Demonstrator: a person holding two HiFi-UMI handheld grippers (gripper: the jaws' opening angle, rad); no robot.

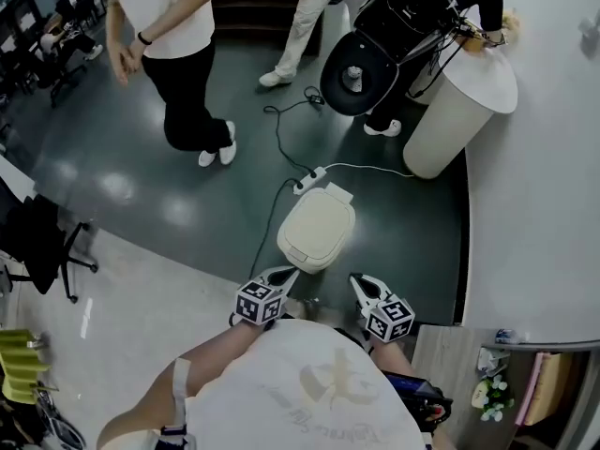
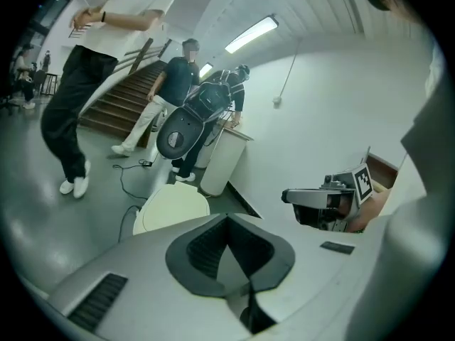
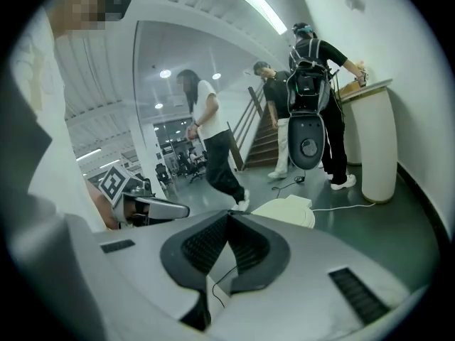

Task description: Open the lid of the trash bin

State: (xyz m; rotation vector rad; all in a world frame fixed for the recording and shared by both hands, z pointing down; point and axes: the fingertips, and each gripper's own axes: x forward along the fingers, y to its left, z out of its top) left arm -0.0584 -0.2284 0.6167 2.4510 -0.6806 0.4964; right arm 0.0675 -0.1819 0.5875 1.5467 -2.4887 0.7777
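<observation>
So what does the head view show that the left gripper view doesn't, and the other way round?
Only the head view: the left gripper seen from outside, with its marker cube, and the person's left forearm.

Only the left gripper view: the staircase, the ceiling light, and that gripper's jaws close up, tips together.

Both: the cream trash bin with its lid down, the right gripper and the white pedestal.

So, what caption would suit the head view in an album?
Seen from above: left gripper and right gripper held close to a closed cream trash bin.
</observation>
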